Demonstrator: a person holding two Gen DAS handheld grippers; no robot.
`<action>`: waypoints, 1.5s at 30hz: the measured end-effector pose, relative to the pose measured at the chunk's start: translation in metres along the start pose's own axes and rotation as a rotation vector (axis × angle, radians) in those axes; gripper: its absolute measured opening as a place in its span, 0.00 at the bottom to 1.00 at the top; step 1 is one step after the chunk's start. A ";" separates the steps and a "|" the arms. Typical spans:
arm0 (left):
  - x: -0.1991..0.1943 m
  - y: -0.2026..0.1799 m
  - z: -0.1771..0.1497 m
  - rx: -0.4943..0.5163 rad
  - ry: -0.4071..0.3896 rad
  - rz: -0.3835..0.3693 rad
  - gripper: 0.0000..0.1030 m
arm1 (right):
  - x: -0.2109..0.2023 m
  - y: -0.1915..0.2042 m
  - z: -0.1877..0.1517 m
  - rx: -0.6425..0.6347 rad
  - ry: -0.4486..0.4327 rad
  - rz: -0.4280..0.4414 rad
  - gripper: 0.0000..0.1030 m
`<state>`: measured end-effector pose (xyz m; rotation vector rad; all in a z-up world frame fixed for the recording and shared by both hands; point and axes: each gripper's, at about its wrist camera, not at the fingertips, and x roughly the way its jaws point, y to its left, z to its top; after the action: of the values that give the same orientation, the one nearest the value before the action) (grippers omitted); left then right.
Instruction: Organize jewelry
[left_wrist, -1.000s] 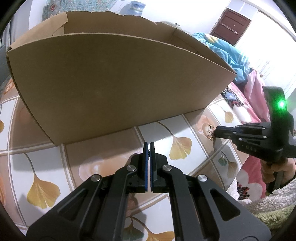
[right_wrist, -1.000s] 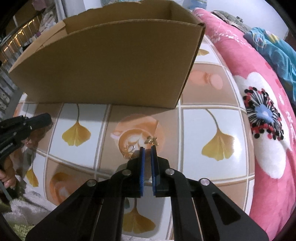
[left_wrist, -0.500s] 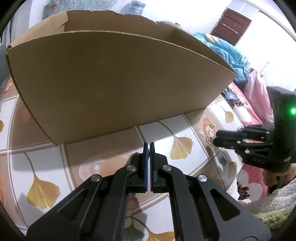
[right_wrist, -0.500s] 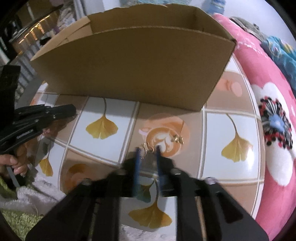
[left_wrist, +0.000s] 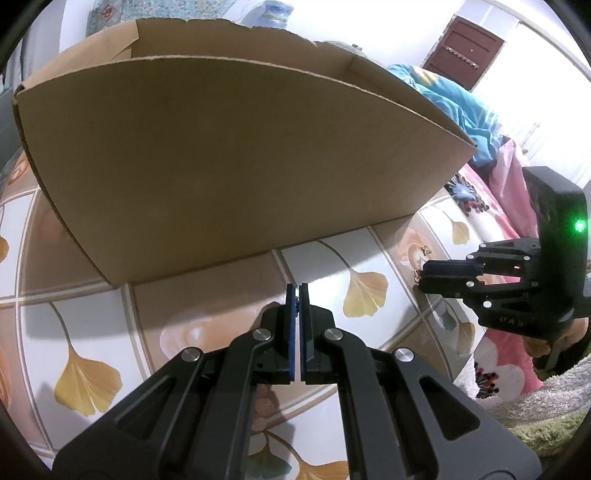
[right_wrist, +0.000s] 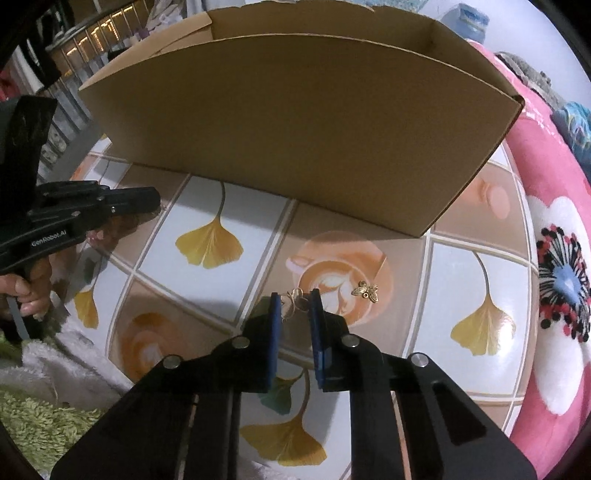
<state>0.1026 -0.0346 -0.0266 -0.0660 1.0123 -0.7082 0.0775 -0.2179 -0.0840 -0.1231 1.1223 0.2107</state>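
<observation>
Right gripper (right_wrist: 293, 301), jaws apart, straddles a small gold earring (right_wrist: 291, 297) at lower centre; the left gripper (left_wrist: 298, 295) is pressed together. Both that earring and the butterfly charm (right_wrist: 365, 290) lie outside the cardboard box (right_wrist: 295, 122), so sorting seems barely begun.

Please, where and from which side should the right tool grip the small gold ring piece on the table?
Probably by its looped wire, from above: the ring piece lies flat on the tabletop between the open blue pads of the right tool, apart from the bee charm.
</observation>
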 end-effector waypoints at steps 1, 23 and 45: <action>0.000 0.000 0.000 0.001 0.001 0.000 0.01 | 0.000 0.002 0.000 -0.003 0.000 -0.001 0.15; -0.002 -0.004 0.001 0.019 -0.007 -0.001 0.01 | -0.015 -0.015 -0.005 0.043 -0.018 0.029 0.05; -0.005 -0.006 -0.001 0.015 -0.017 -0.003 0.01 | 0.006 -0.010 0.027 -0.242 0.212 0.071 0.15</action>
<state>0.0975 -0.0358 -0.0207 -0.0603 0.9909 -0.7164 0.1060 -0.2217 -0.0775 -0.3273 1.3100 0.4046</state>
